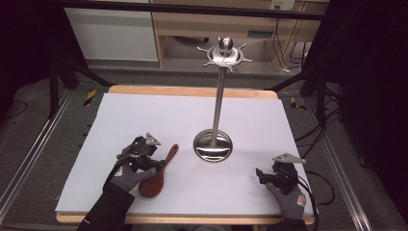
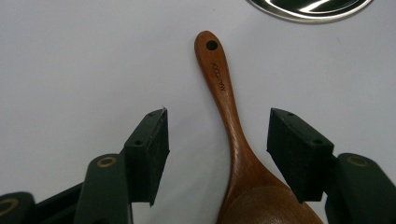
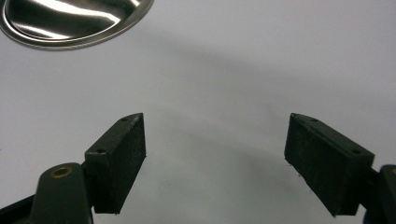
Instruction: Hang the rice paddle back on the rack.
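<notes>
Wooden spoon [image 2: 232, 135] lies flat between the spread jaws of the left gripper [image 2: 217, 135], neither pad touching it. Right gripper [image 3: 215, 154], jaws spread wide, holds nothing, well apart from it.

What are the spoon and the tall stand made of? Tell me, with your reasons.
Spoon: looks like wood, reddish-brown with fine grain, smooth satin sheen and a small mark burned into the handle. Stand: looks like polished metal, probably steel; its round base mirrors the room lights.

Grey floor [image 1: 43, 144], wooden shelving [image 1: 211, 24] behind, black frame rails [image 1: 192, 8] overhead.
</notes>
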`<control>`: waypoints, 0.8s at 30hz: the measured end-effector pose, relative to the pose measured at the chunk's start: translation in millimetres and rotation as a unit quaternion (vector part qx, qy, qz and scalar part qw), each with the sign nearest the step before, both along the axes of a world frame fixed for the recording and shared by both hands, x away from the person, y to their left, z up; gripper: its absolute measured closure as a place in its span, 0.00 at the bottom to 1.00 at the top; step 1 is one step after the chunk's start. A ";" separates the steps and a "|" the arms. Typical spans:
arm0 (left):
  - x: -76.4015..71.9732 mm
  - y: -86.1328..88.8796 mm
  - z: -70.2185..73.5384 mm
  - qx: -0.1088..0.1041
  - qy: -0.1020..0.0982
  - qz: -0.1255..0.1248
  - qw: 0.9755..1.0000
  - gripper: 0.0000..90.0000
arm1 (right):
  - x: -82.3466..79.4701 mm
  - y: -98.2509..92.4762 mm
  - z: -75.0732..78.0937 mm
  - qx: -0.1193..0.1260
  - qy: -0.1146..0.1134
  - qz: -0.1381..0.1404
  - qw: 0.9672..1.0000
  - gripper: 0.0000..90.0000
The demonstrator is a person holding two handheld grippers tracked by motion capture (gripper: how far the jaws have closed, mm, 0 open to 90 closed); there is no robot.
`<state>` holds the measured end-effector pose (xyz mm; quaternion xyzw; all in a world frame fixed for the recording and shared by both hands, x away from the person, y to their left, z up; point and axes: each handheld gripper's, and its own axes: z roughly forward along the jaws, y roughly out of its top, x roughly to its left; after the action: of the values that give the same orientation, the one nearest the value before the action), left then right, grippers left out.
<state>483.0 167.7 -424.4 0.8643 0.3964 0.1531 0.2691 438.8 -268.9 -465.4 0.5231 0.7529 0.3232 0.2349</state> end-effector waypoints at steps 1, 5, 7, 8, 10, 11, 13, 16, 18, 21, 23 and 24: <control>0.1 -0.2 -0.7 0.001 0.001 0.000 1.000 0.43 | 0.0 -0.1 0.1 -0.001 0.000 0.000 1.000 0.23; 1.0 -2.5 -5.4 0.005 0.014 -0.003 1.000 0.44 | 0.0 0.0 0.5 0.001 0.001 -0.003 1.000 0.23; 1.4 -3.2 -6.7 0.009 0.018 -0.004 1.000 0.45 | 0.1 0.2 0.3 0.001 0.002 -0.002 1.000 0.23; 1.4 -3.8 -7.4 0.008 0.022 -0.005 1.000 0.46 | 0.2 0.1 0.2 0.000 0.002 -0.001 1.000 0.23; 1.4 -5.5 -8.5 0.011 0.026 -0.005 1.000 0.47 | 0.3 0.1 0.2 0.001 0.003 0.000 1.000 0.23; 1.7 -5.8 -8.9 0.013 0.026 -0.008 1.000 0.47 | 0.2 0.1 0.2 0.001 0.003 0.001 1.000 0.23; 1.7 -7.5 -10.2 0.014 0.031 -0.007 0.999 0.48 | 0.2 0.1 0.3 0.001 0.003 0.000 1.000 0.23; 2.0 -9.1 -11.7 0.019 0.035 -0.008 0.999 0.49 | 0.3 0.0 0.3 0.001 0.004 0.000 1.000 0.23; 2.4 -10.5 -13.5 0.021 0.041 -0.009 0.999 0.50 | 0.3 0.2 0.2 0.001 0.005 0.001 1.000 0.23; 2.9 -11.5 -14.8 0.024 0.044 -0.007 0.999 0.51 | 0.4 0.5 0.0 0.000 0.005 0.001 1.000 0.23; 3.7 -11.9 -15.6 0.025 0.045 -0.007 0.999 0.52 | 0.5 0.6 0.0 0.000 0.006 0.001 1.000 0.23; 4.1 -12.4 -16.2 0.024 0.048 -0.004 0.999 0.53 | 0.6 0.7 -0.1 0.000 0.006 0.001 1.000 0.23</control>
<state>487.1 155.3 -440.6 0.8785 0.4013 0.1202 0.2296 439.3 -268.2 -465.5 0.5243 0.7549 0.3199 0.2299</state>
